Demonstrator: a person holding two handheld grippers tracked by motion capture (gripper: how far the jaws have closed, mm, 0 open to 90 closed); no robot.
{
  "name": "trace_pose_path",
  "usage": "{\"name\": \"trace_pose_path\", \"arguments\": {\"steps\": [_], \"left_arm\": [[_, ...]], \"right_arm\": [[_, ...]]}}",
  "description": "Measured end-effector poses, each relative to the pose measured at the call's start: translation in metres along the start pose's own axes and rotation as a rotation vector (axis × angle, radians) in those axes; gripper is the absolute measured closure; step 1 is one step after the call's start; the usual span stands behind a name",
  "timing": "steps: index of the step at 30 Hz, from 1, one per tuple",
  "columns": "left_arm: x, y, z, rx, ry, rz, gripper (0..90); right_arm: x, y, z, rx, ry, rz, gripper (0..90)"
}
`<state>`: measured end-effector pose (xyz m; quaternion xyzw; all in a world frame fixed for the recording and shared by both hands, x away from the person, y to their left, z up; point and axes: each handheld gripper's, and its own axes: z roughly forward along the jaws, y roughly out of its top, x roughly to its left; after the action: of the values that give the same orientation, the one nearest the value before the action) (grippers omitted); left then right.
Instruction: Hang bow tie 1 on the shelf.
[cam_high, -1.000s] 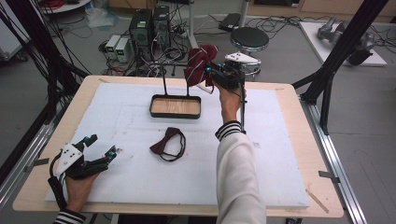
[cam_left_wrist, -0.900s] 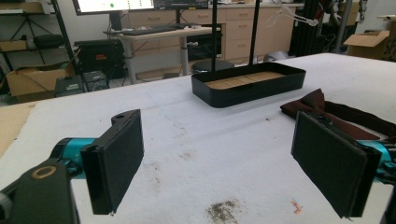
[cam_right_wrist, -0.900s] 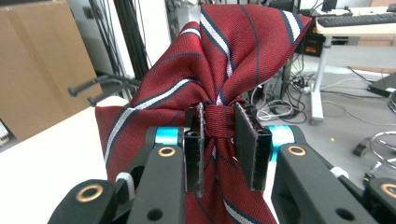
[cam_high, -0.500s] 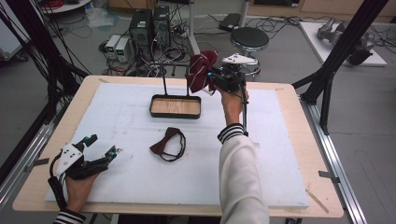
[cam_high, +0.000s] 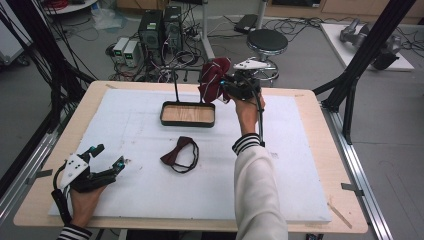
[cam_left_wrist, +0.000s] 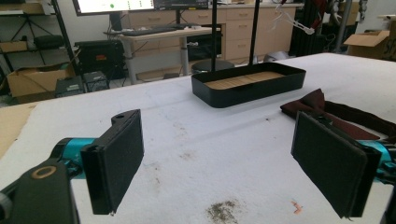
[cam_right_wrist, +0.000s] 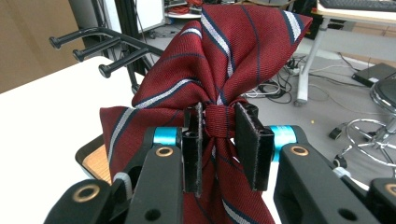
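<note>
Next to nothing different from a second ago. Right gripper (cam_high: 224, 86) held in the same spot, raised above the far edge of the surface (cam_high: 300, 165), just beside the thin post (cam_high: 176, 85) rising out of the black tray (cam_high: 187, 122). Jaws narrow, clamped on the knot of the striped red bow tie (cam_right_wrist: 224, 56), cloth fanning out above and below the pads (cam_right_wrist: 252, 140) in the right gripper view. Same grip as before, no slip of the cloth to be seen.

Left gripper (cam_high: 109, 155) parked low at the near left corner of the surface, just as earlier. Jaws wide apart, nothing between them, pointing toward the tray and the dark bow tie (cam_high: 175, 154). That second tie lying flat with its strap looped, well apart from both grippers and in the same place as before.

Probably a pause before hanging: black pegs (cam_right_wrist: 93, 50) close by on the left in the right gripper view, not yet touched by the tie. Next, likely a short careful move toward a peg, then release; the dark tie left for later.
</note>
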<state>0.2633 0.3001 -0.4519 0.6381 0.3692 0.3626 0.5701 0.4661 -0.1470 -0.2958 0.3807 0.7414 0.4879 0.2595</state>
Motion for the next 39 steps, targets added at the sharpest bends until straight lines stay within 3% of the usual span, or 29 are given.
{"name": "trace_pose_path", "arguments": {"steps": [9,14,29,39], "left_arm": [[0.000,0.000,0.000,0.000,0.000,-0.002,17.3],[0.000,0.000,0.000,0.000,-0.001,0.000,17.3],[-0.001,0.000,0.000,-0.002,0.000,-0.001,17.3],[-0.001,0.000,0.000,-0.001,-0.002,0.001,17.3]], "right_arm": [[0.002,-0.002,0.004,0.042,0.002,-0.022,69.6],[0.000,-0.001,0.002,0.037,0.008,-0.020,64.1],[-0.002,0.001,-0.007,0.004,0.064,0.038,30.7],[-0.004,0.004,-0.031,-0.034,0.108,0.054,24.1]]}}
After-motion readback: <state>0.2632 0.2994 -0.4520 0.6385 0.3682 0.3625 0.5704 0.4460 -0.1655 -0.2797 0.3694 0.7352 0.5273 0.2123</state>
